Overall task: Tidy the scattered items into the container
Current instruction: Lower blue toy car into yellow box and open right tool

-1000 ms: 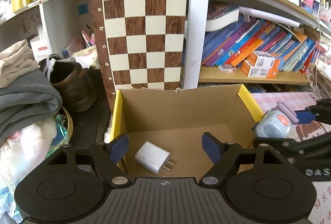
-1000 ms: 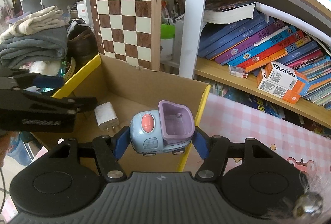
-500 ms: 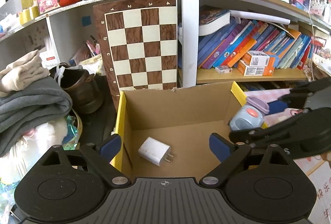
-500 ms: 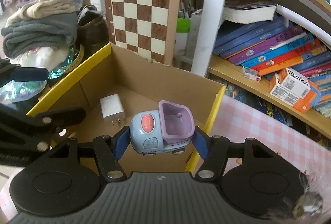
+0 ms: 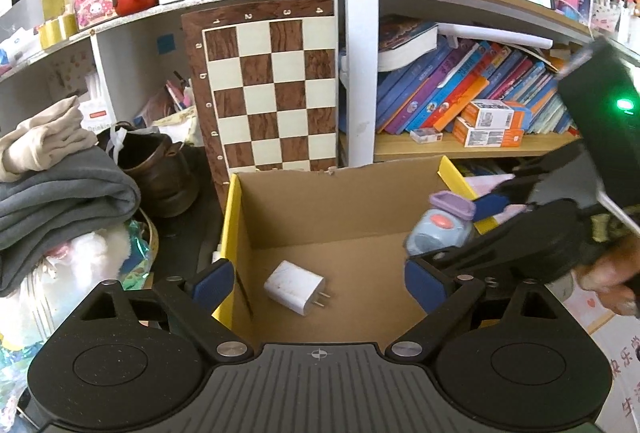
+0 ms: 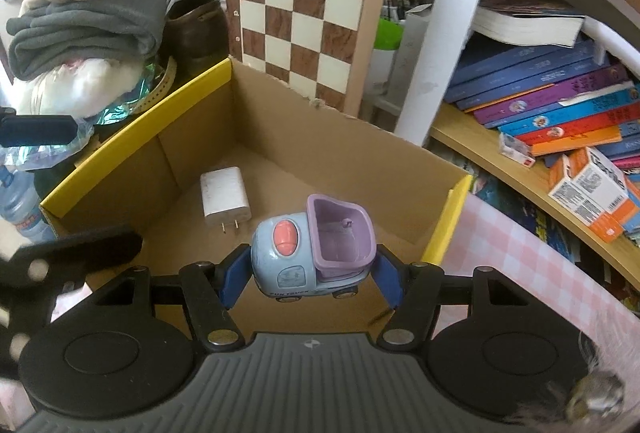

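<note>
An open cardboard box with yellow rims [image 5: 232, 209] [image 6: 132, 129] holds a white plug charger [image 5: 294, 287] [image 6: 225, 197] lying on its floor. My right gripper [image 6: 310, 275] is shut on a blue and purple toy truck [image 6: 312, 249] and holds it above the box's near right part. The truck also shows in the left wrist view [image 5: 440, 229], over the box's right wall. My left gripper [image 5: 318, 283] is open and empty, its fingers wide apart above the box's near edge.
A chessboard [image 5: 272, 93] leans upright behind the box. Folded grey and beige clothes [image 5: 60, 185] and a brown shoe [image 5: 160, 169] are to the left. Bookshelves with books [image 5: 460, 93] stand at the right. A pink checked cloth [image 6: 512, 245] lies right of the box.
My right gripper has carried the toy truck leftward from beside the box to above its inside. My left gripper has drawn back and up, its fingers wider apart.
</note>
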A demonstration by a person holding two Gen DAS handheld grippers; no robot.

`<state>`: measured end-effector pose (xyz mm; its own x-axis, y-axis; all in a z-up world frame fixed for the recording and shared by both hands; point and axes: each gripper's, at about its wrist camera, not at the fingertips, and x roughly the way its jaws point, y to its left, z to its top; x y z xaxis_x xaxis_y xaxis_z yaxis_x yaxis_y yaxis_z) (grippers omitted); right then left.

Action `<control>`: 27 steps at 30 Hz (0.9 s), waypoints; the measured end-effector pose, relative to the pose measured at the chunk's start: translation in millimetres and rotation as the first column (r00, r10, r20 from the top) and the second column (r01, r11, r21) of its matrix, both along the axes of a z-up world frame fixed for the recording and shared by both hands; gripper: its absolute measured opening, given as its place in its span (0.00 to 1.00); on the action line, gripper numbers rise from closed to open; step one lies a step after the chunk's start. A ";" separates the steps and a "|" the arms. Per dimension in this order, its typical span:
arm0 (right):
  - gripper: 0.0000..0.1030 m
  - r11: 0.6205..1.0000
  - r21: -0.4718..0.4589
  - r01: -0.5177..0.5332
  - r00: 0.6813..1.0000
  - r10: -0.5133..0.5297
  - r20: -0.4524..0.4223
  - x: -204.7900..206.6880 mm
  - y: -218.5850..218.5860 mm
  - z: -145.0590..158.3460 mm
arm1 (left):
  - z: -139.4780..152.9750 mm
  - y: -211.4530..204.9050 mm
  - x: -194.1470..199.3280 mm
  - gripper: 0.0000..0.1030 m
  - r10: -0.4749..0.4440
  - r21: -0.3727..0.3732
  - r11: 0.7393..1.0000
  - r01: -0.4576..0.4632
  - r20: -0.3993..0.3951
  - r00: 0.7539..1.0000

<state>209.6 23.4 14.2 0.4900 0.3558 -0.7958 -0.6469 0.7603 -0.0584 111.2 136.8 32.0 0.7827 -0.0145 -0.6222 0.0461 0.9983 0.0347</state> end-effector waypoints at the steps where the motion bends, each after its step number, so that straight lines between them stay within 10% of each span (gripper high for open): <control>1: 0.61 1.000 -0.003 -0.002 1.000 0.002 -0.009 3.2 1.7 -2.0 | -0.6 -0.7 -0.2 0.92 -0.001 0.002 1.000 0.001 -0.002 1.000; 27: 0.61 0.997 -0.066 -0.037 0.996 0.032 -0.079 48.4 26.1 -33.6 | -16.3 2.6 6.9 0.92 0.004 0.026 1.000 -0.003 -0.048 0.999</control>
<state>258.0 49.5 -19.5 0.4140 0.3156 -0.8538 -0.6771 0.7337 -0.0571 118.1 139.5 15.6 0.7518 0.0053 -0.6593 0.0446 0.9973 0.0589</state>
